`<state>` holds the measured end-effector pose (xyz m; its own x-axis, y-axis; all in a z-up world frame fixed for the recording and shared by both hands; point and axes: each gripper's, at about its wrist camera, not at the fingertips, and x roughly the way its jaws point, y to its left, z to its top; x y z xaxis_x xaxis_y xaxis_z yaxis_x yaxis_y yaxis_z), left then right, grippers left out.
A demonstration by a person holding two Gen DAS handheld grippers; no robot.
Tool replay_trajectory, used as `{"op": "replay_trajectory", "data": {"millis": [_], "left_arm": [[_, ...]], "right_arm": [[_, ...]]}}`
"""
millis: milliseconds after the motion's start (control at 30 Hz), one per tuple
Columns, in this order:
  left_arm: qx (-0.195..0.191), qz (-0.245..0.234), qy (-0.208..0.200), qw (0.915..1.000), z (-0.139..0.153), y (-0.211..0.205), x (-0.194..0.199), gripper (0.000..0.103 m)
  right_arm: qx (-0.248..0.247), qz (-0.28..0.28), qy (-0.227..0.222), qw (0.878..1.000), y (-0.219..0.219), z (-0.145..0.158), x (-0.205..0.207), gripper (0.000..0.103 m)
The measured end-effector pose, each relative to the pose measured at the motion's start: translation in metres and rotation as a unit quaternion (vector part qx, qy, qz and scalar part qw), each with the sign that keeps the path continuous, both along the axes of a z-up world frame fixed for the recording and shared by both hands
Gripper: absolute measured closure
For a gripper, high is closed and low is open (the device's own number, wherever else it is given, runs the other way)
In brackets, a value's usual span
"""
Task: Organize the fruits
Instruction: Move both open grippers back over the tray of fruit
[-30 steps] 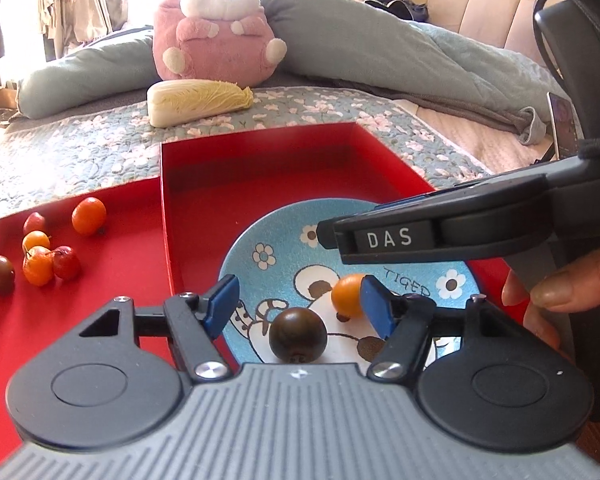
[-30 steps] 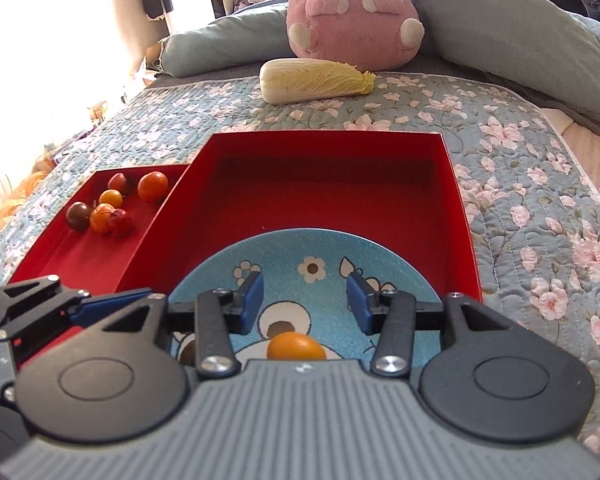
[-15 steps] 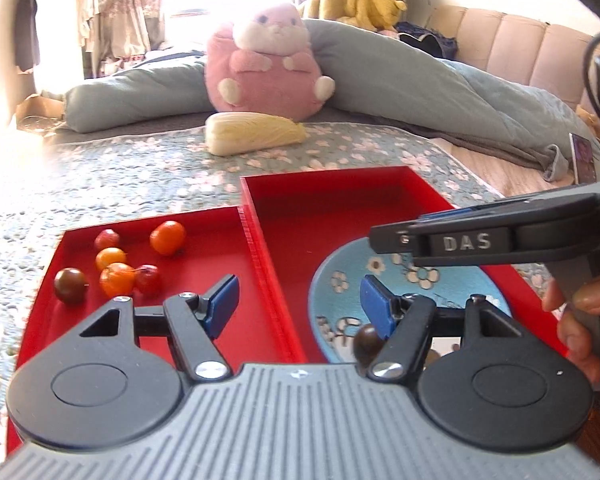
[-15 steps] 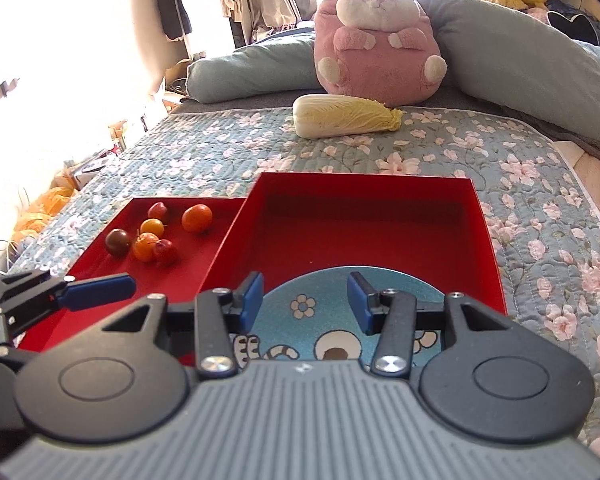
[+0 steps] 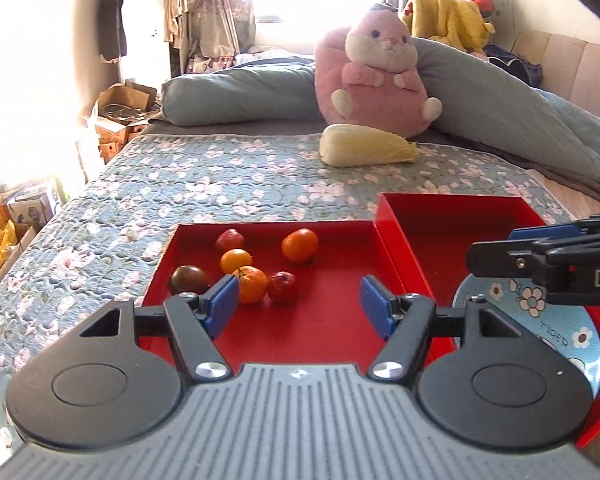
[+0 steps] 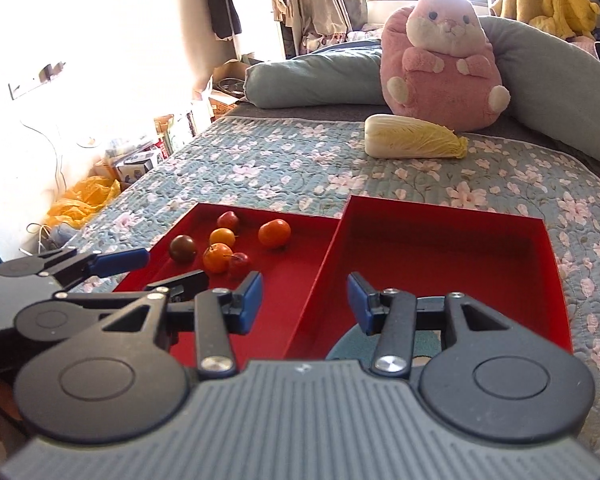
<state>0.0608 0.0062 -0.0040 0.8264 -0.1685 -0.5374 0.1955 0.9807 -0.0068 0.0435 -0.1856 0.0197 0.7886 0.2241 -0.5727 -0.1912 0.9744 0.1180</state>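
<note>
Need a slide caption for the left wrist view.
Open left gripper over shallow red tray holding six small fruits; nothing gripped.

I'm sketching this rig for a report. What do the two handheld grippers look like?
The left gripper and right gripper match: ribbed grey body, round black discs, black finger arms with silver screws, blue pads. The right gripper's side shows white lettering beginning "DA" and a small red spot.

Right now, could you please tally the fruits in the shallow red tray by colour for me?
Orange: 3
Red: 2
Dark brown: 1
Total: 6, all in the shallow red tray.
</note>
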Motion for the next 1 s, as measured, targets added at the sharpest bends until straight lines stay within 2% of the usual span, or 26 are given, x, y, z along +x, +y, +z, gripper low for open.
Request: {"op": "replay_trajectory", "data": {"millis": [300, 567, 767, 1000], "left_arm": [[0.039, 0.053, -0.012, 0.9978, -0.012, 0.03, 0.031, 0.031], [0.036, 0.068, 0.006, 0.997, -0.022, 0.033, 0.04, 0.031], [0.035, 0.112, 0.016, 0.993, -0.029, 0.043, 0.047, 0.031], [0.033, 0.118, 0.025, 0.9921, -0.035, 0.043, 0.056, 0.031]], "right_arm": [[-0.01, 0.021, -0.002, 1.0, 0.023, 0.005, 0.01, 0.053], [-0.01, 0.027, 0.001, 1.0, 0.045, 0.005, 0.03, 0.053], [-0.007, 0.034, 0.003, 0.999, 0.056, 0.003, 0.046, 0.053], [-0.001, 0.04, 0.009, 0.999, 0.06, -0.003, 0.055, 0.053]]}}
